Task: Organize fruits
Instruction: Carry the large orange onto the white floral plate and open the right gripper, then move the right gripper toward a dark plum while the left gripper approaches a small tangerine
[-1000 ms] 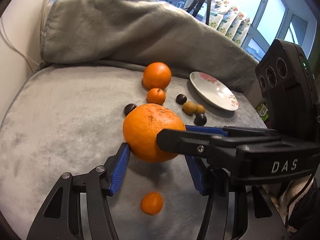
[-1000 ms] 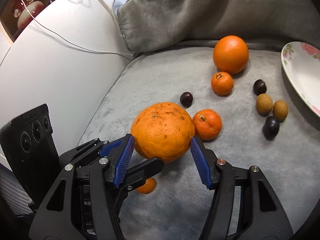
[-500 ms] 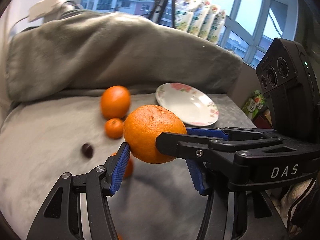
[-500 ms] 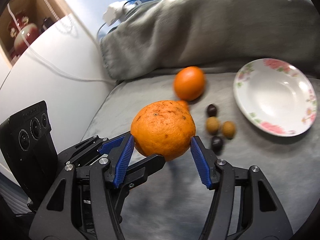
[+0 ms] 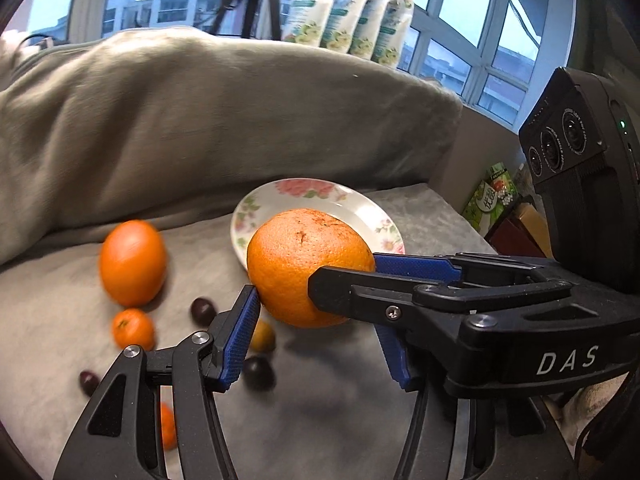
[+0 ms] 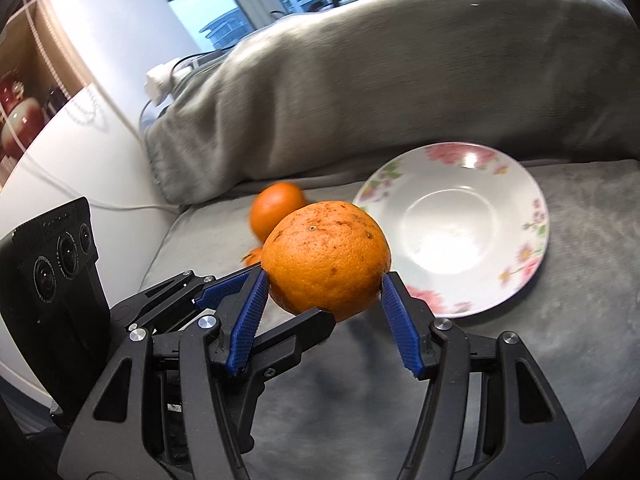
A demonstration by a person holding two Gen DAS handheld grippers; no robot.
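2 grippers, left [image 5: 316, 312] and right [image 6: 324, 304], jointly pinch 1 large orange [image 6: 330, 264], evidently for carrying to the plate [image 6: 516, 200].

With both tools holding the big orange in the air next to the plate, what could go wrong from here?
1. The orange is pinched by the left tool and right tool together; releasing unevenly may drop it onto the soft grey cover.
2. The plate is shallow, so the round orange might roll off.
3. A plum and other small fruits lie under the carrying path; a low pass may knock them.
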